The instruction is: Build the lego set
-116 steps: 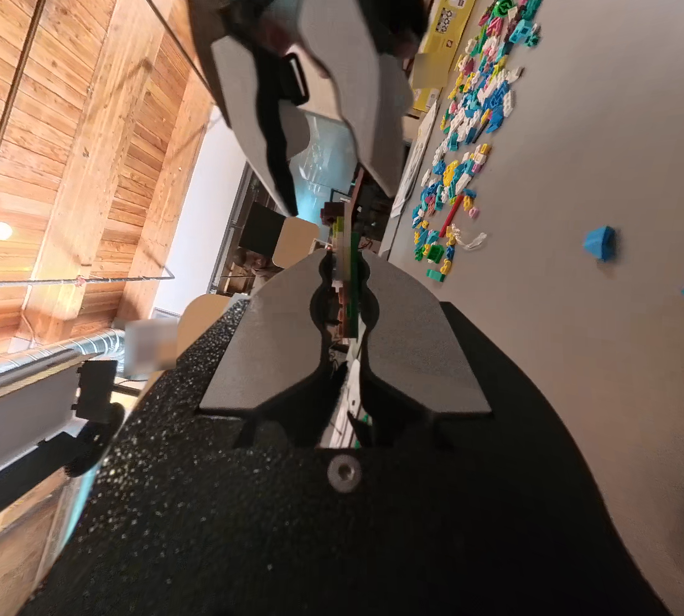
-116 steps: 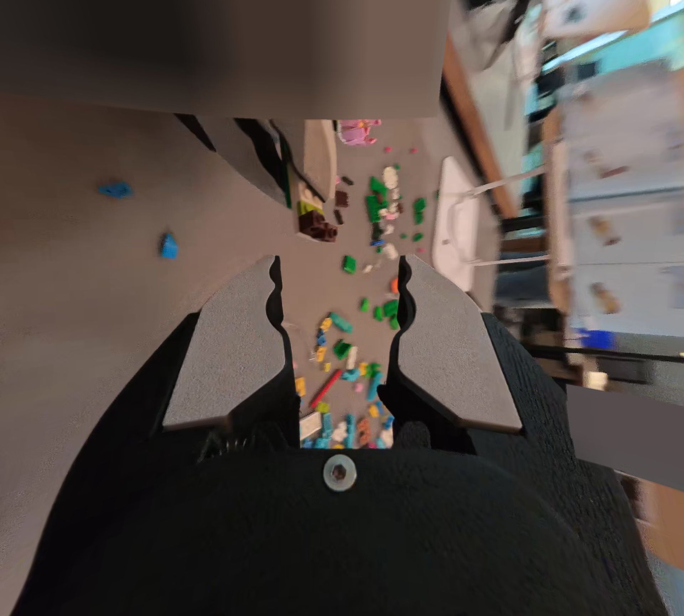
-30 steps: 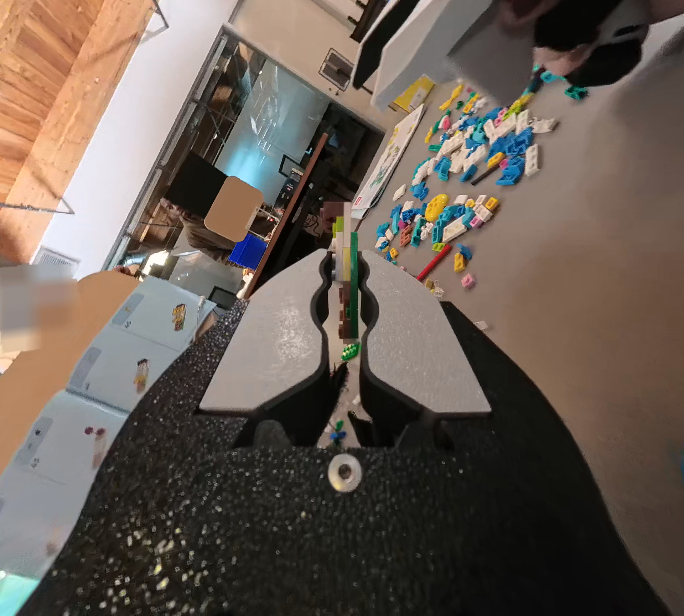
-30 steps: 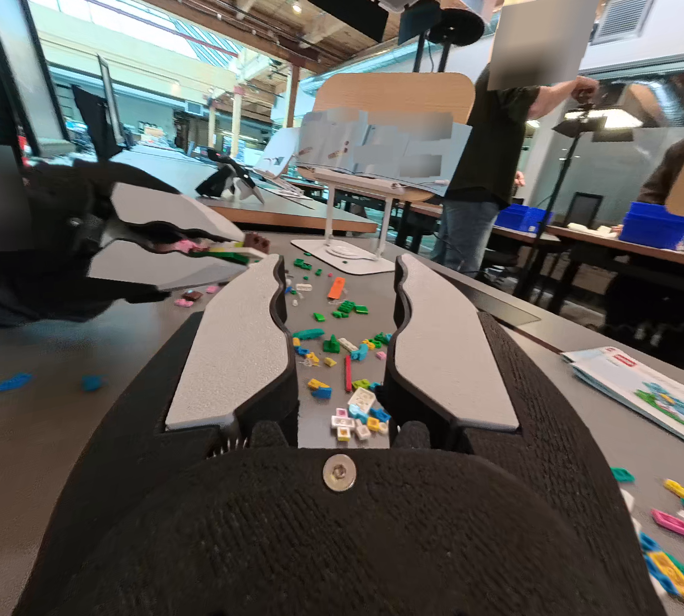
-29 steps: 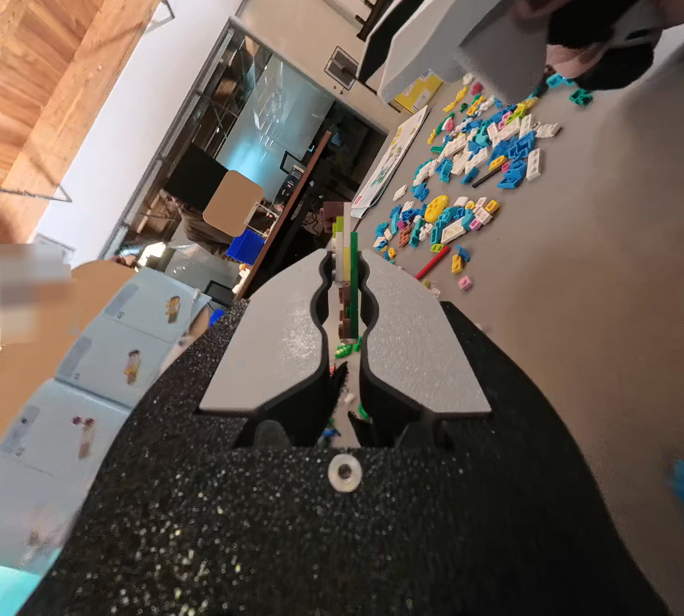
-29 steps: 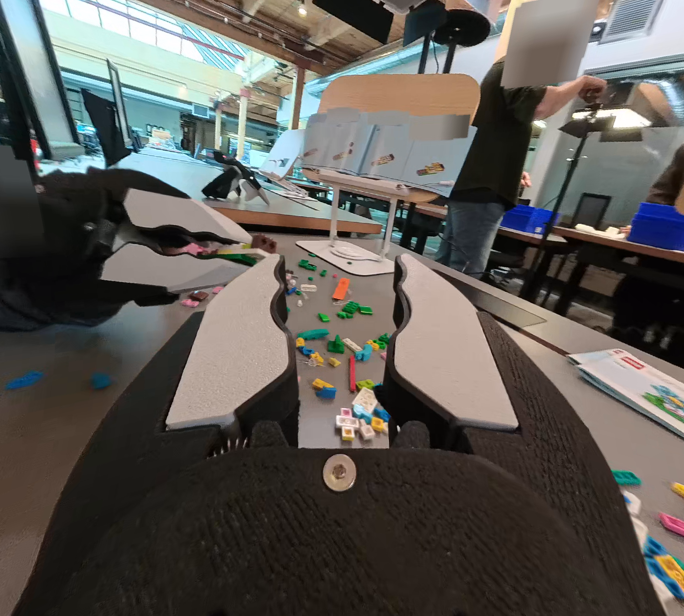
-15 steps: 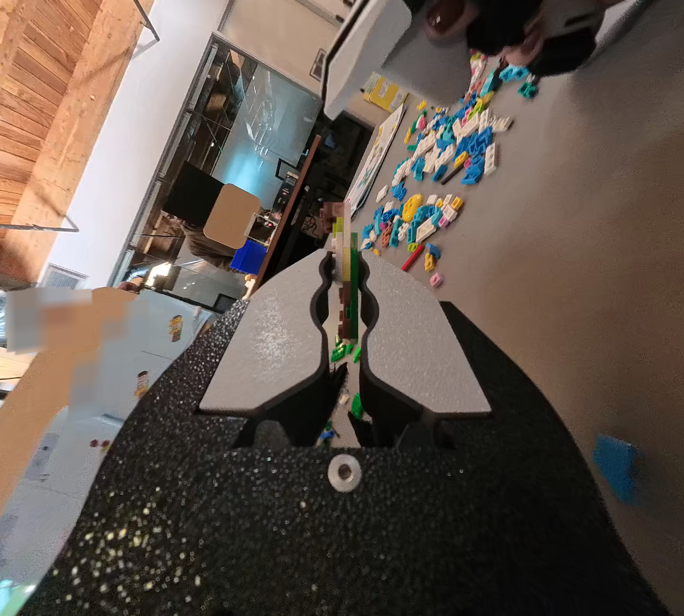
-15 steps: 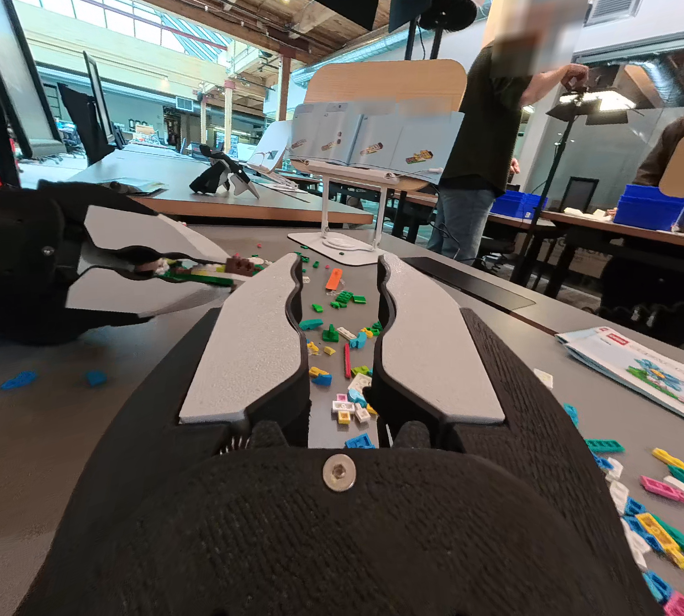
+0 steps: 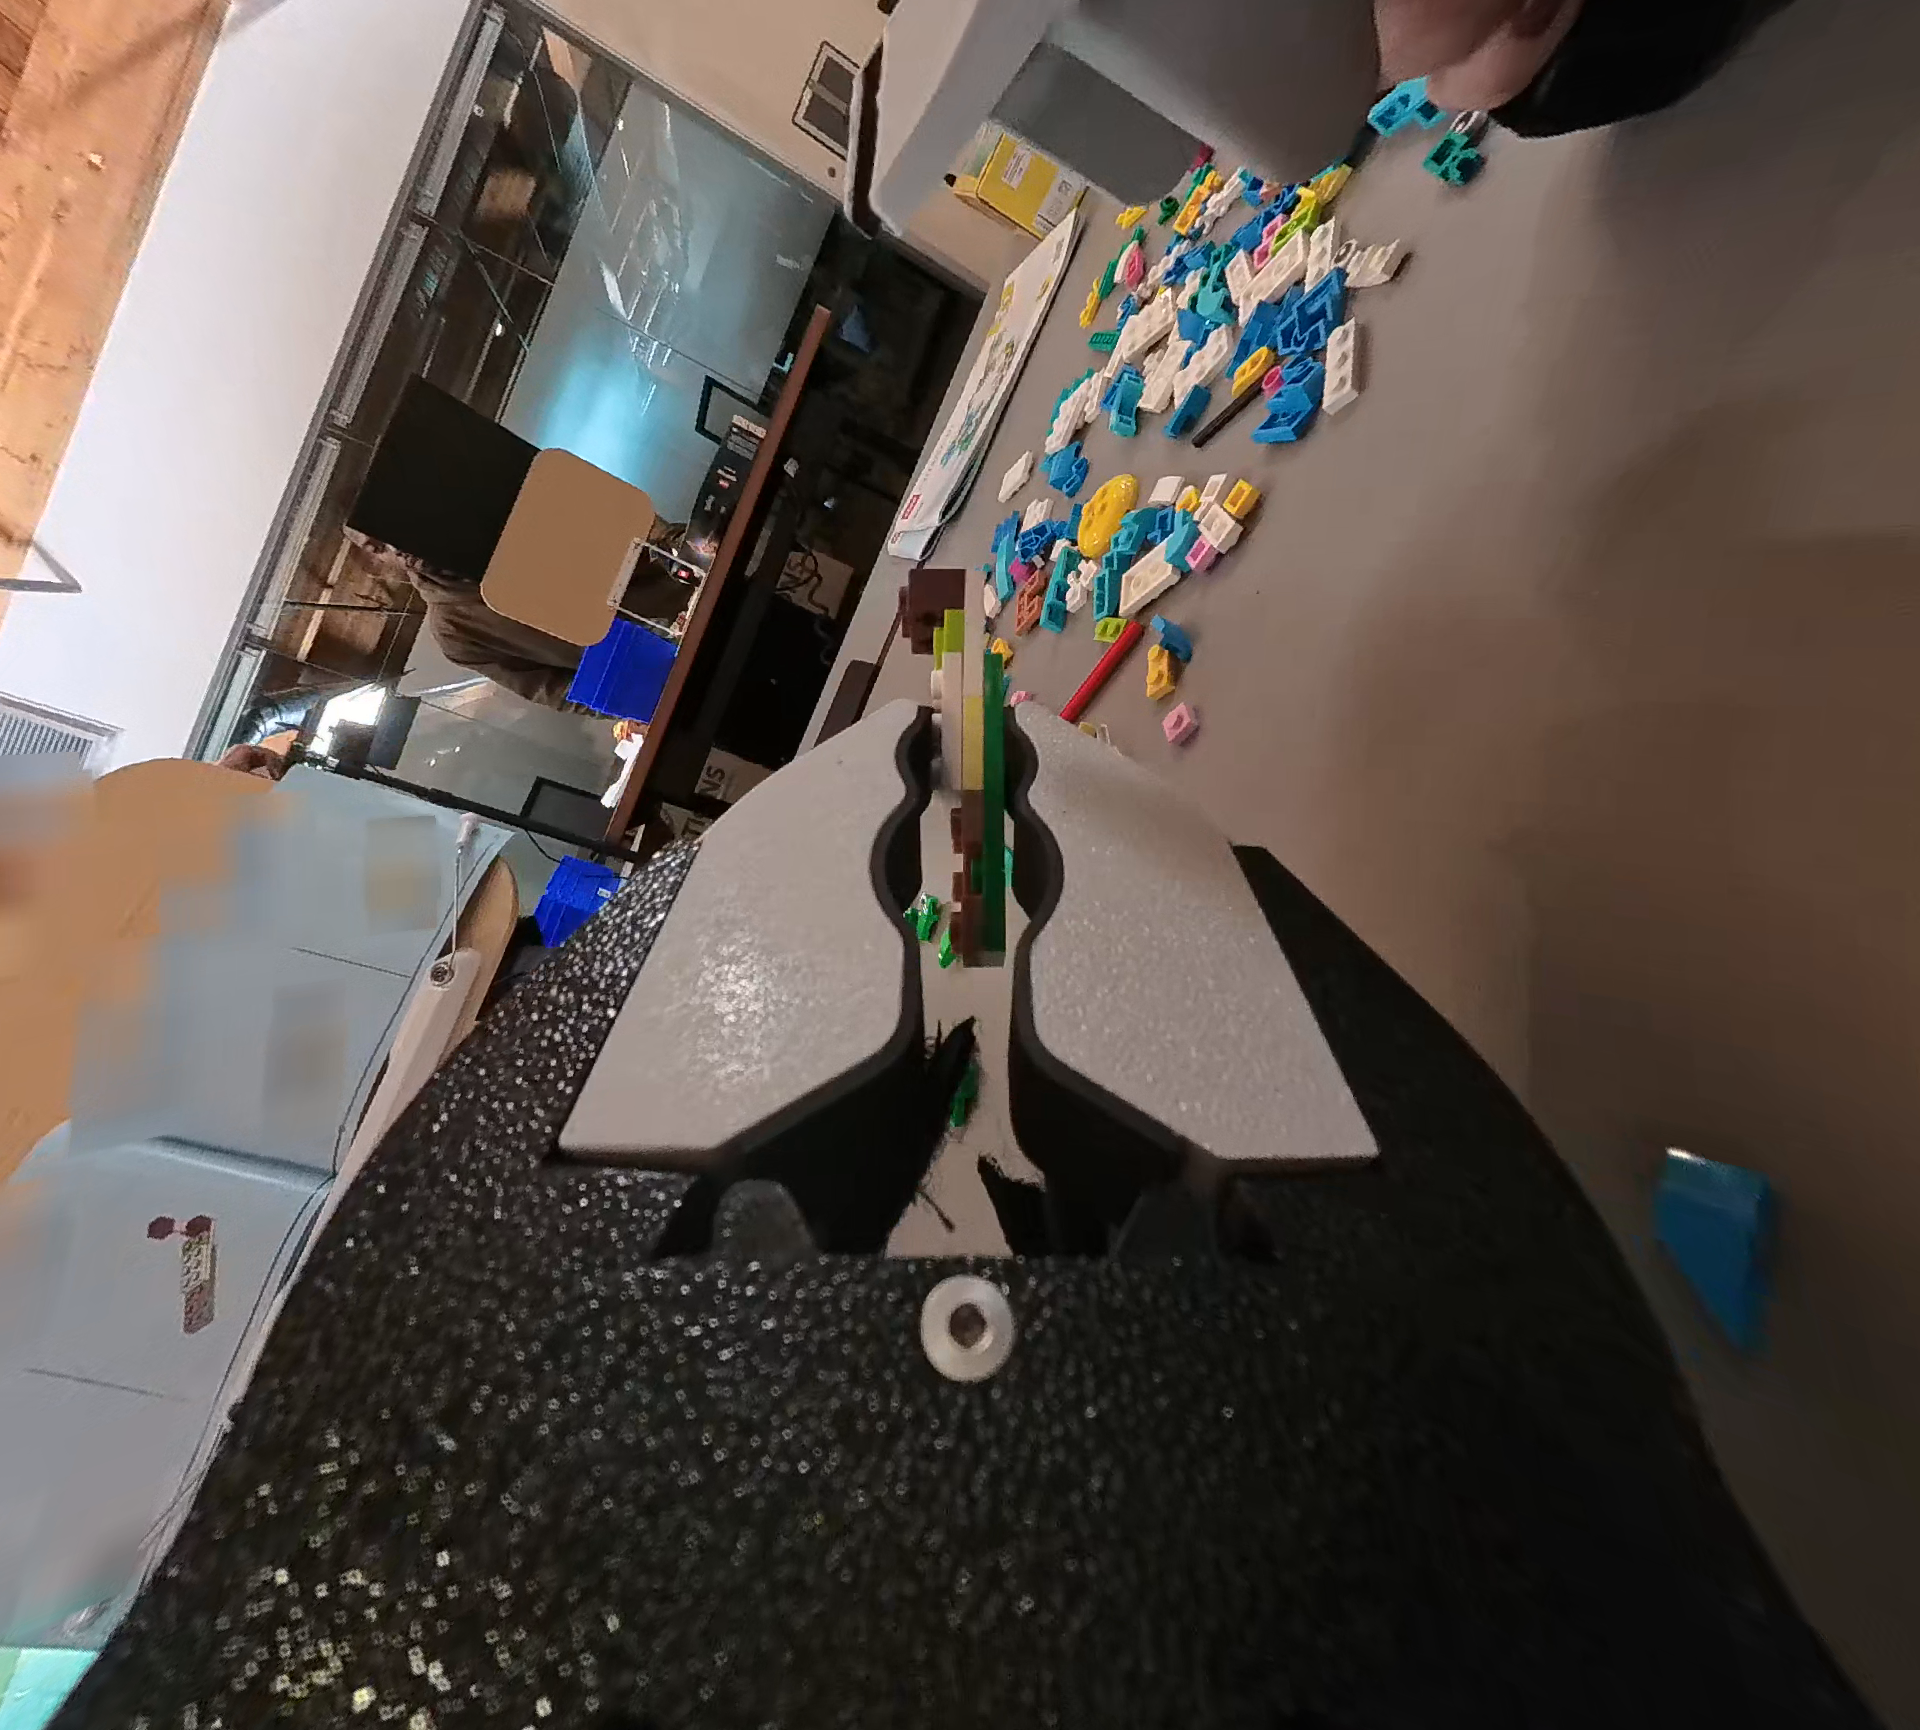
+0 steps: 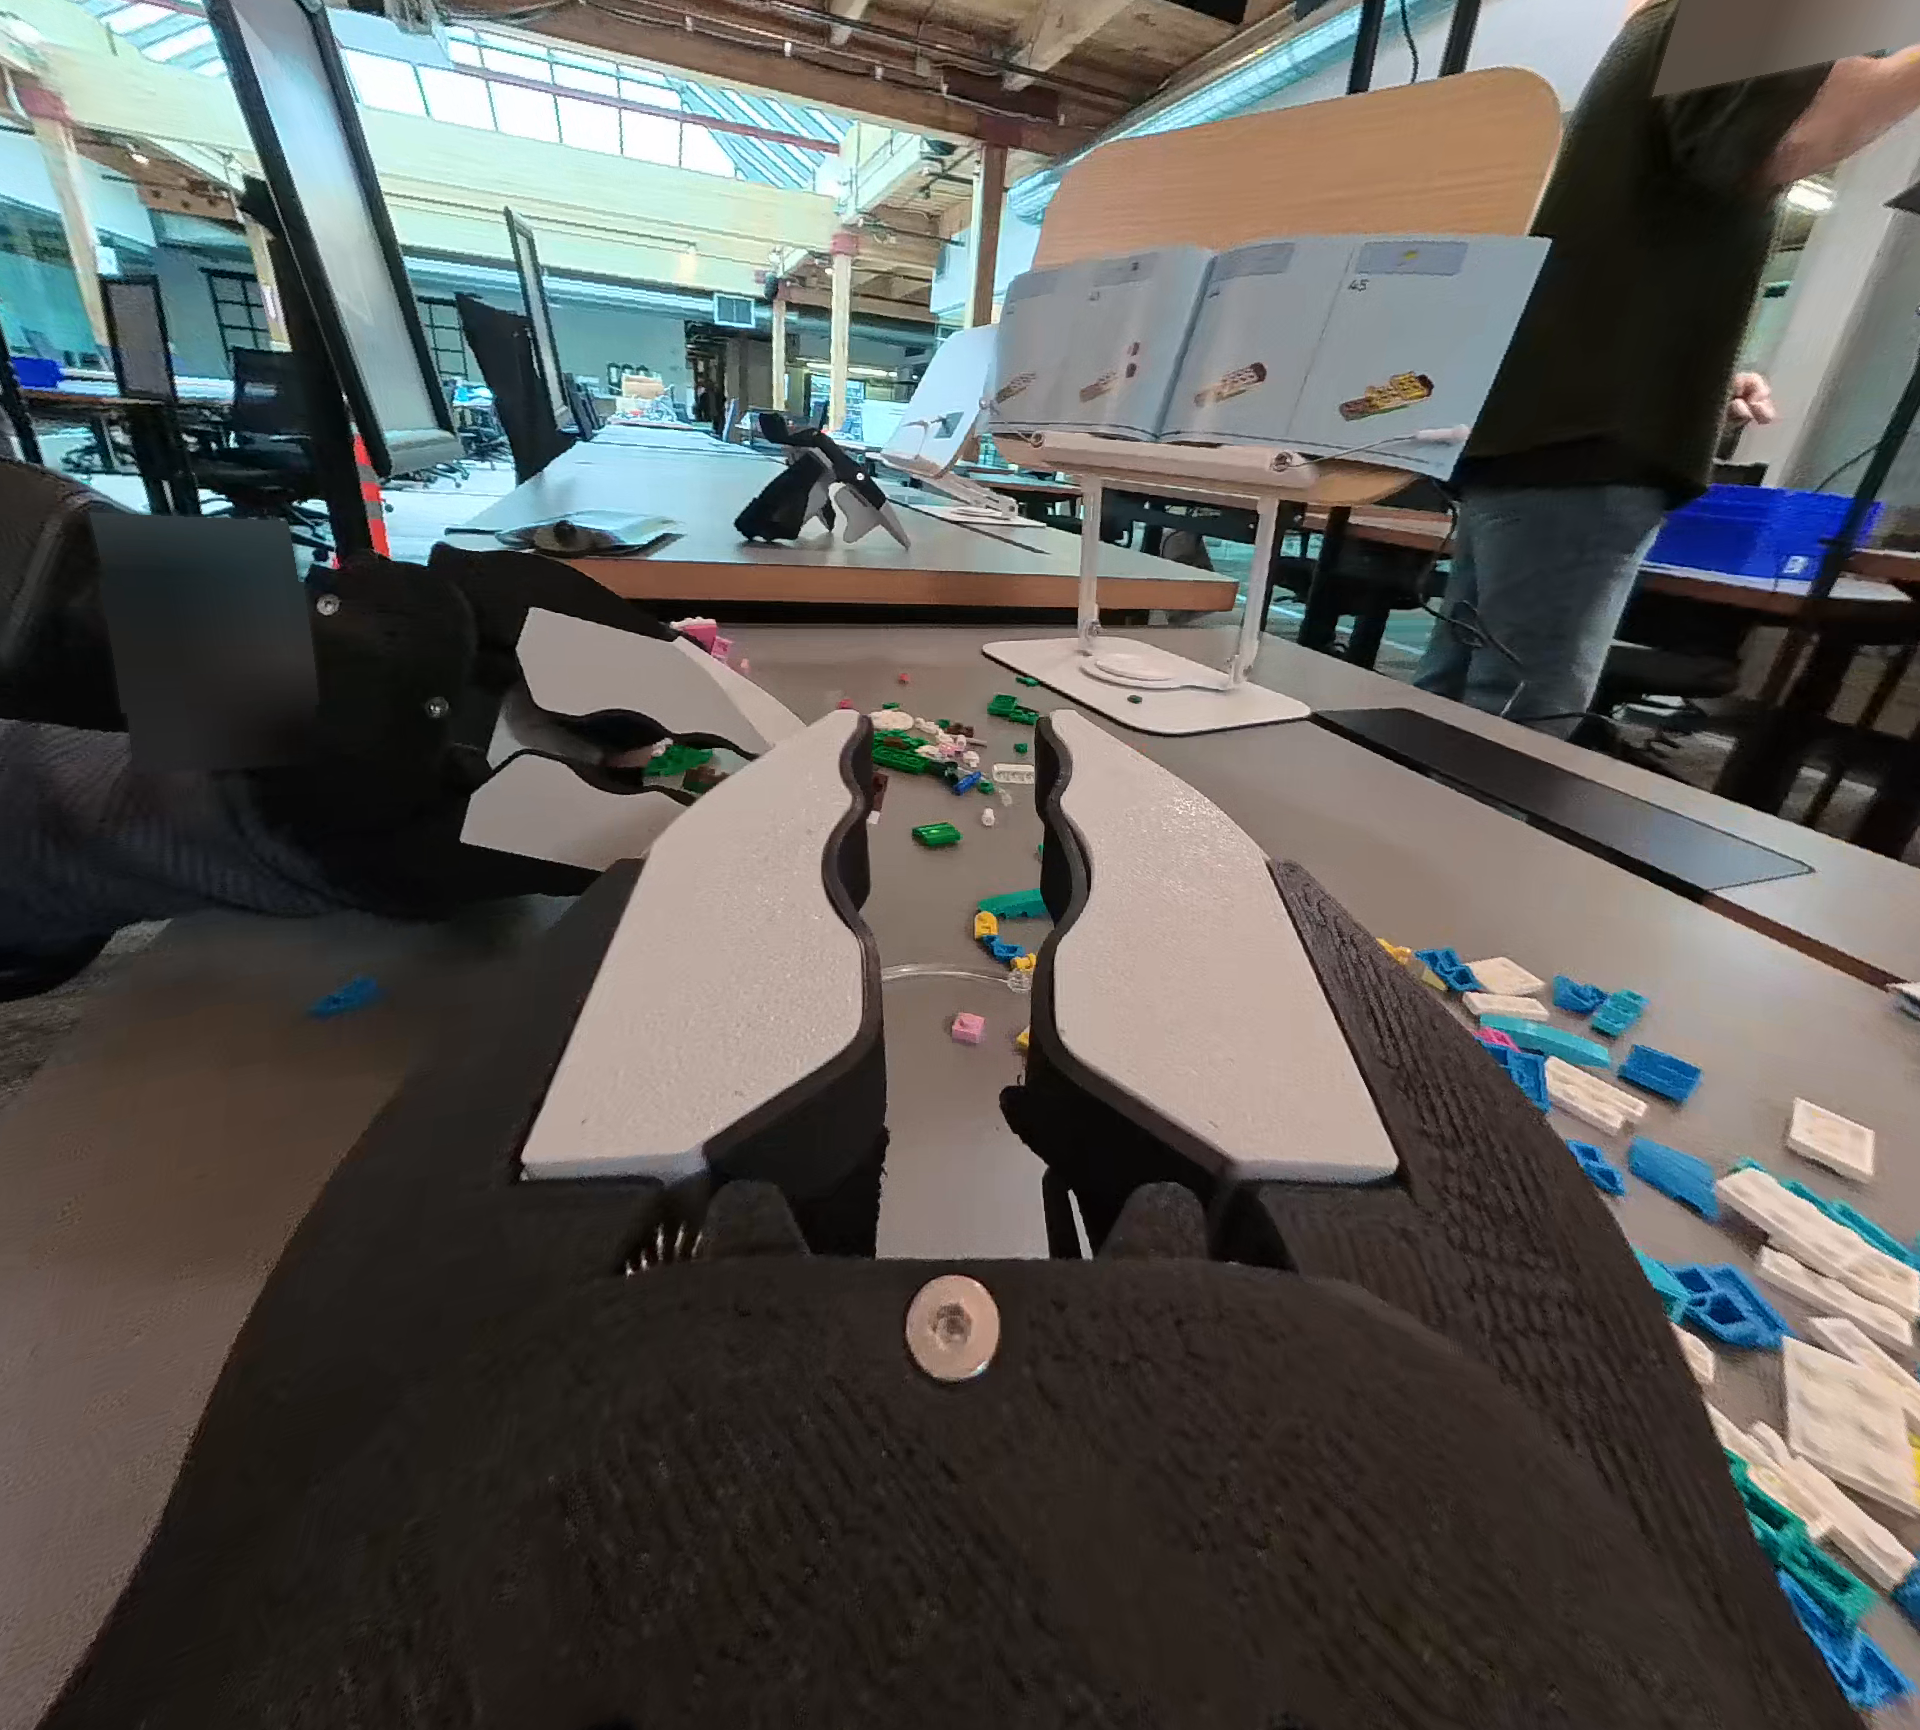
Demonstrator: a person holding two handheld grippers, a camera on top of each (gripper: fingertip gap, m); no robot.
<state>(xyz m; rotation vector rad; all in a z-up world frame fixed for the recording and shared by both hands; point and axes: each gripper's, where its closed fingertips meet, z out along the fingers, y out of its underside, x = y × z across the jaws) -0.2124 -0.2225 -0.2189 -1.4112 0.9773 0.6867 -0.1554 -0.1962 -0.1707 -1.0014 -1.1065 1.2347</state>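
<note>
My left gripper (image 9: 971,730) is shut on a small lego assembly (image 9: 982,807): a green plate on edge with brown, white and lime bricks stacked on it. It is held above the grey table (image 9: 1558,745). In the right wrist view the left gripper (image 10: 717,761) shows at the left, with the assembly (image 10: 675,758) between its fingers. My right gripper (image 10: 948,730) is open and empty, its jaws a narrow gap apart, low over the table and pointing at scattered green bricks (image 10: 914,750). A small pink piece (image 10: 966,1028) lies between its fingers.
A pile of blue, white and yellow bricks (image 9: 1205,392) lies far right; it also shows in the right wrist view (image 10: 1683,1130). Loose blue bricks (image 9: 1714,1233) (image 10: 348,994) lie apart. An open instruction book on a white stand (image 10: 1268,371) stands behind. A person (image 10: 1621,330) stands at the right. The gap from one gripper's tips to the other's is roughly 9 cm.
My right gripper's jaws have come closer together and it has dropped lower towards the bricks. My left gripper still holds the assembly and has shifted a little.
</note>
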